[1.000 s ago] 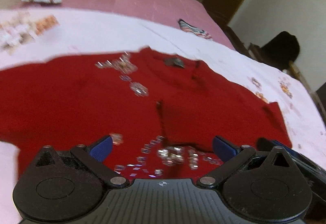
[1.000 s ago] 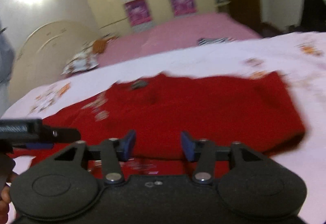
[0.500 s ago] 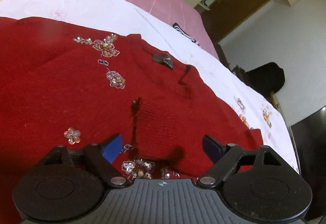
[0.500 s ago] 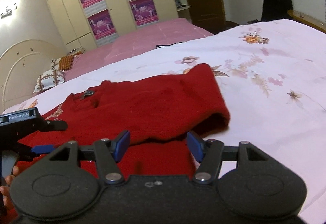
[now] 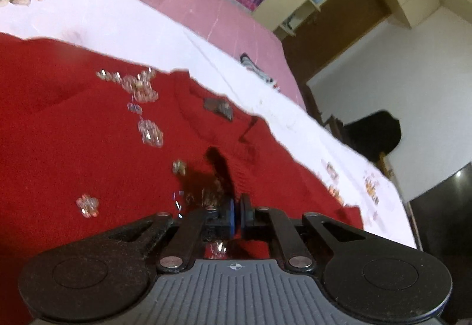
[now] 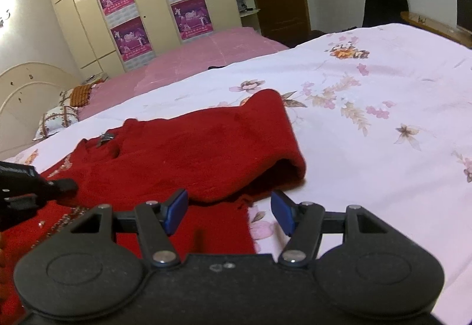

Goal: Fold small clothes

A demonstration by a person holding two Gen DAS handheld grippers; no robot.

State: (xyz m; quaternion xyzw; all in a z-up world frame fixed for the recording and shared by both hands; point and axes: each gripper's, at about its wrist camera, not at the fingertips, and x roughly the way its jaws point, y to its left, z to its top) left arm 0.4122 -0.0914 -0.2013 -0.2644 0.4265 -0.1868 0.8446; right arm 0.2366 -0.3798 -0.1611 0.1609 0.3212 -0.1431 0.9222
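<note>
**Left jaws pinched shut at the sweater's hem, right jaws standing apart**

The red sweater (image 5: 88,148) lies spread on the flowered white bedspread (image 6: 383,148), its beaded flowers (image 5: 141,88) and dark neck label (image 5: 218,108) well ahead of the left gripper (image 5: 236,214). That gripper's blue pads have just closed until they meet, right at the near edge of the knit. A dark ridge of fabric rises just ahead of the tips, but whether cloth is actually caught between them I cannot tell; the view is blurred there.

The right gripper (image 6: 228,214) hangs with its jaws apart. Between them, and just below, sits the sweater's side edge, with bare bedspread under the right-hand pad. Just beyond its tips a folded-over sleeve (image 6: 236,142) rests across the body of the sweater, its open cuff facing the right pad. Neither pad presses on cloth. The left gripper shows off to the left of these jaws, low over the red knit.
</note>
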